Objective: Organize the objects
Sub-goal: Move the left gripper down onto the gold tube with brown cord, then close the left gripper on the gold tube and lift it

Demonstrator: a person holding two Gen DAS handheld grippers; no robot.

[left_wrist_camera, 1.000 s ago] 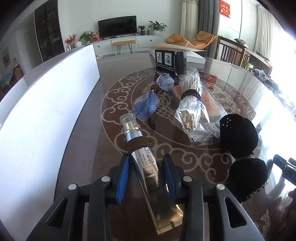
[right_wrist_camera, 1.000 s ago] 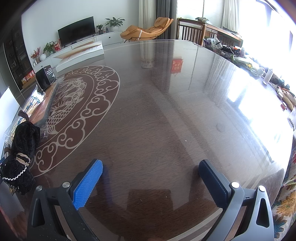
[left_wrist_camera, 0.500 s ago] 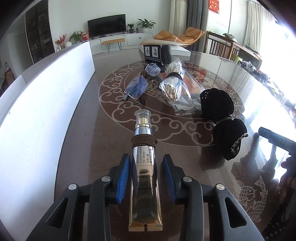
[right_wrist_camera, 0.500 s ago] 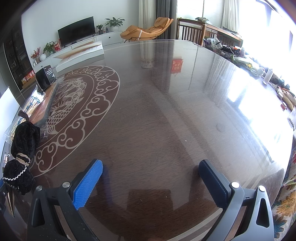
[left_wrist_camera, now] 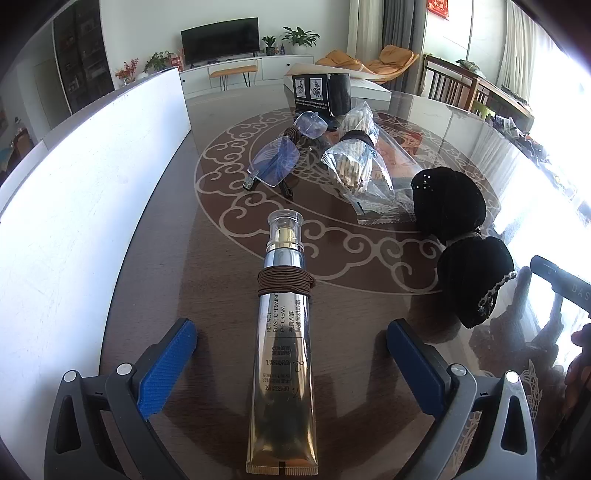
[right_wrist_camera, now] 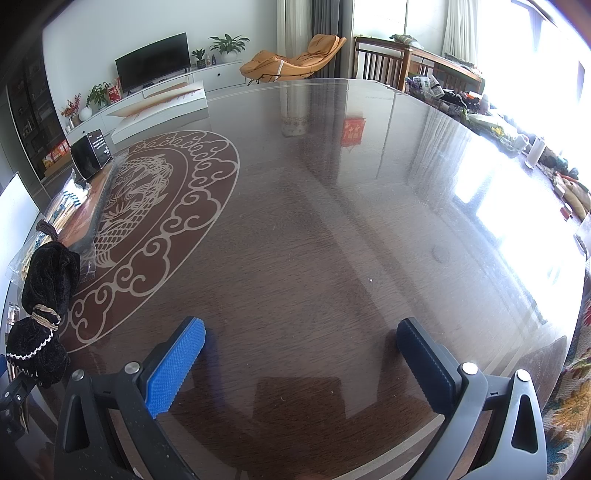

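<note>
done: eye cream tube laid on surface, lower centre | left claw opening, tube unpressed | right claw released, empty | left: unclear

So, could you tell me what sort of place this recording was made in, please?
Most likely a home living and dining room. A TV sits on a low white cabinet with potted plants, an orange lounge chair stands by the curtains, and the work happens on a large glossy wooden table.

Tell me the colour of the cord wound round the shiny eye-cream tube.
Brown cord, clearest in the left wrist view.
</note>
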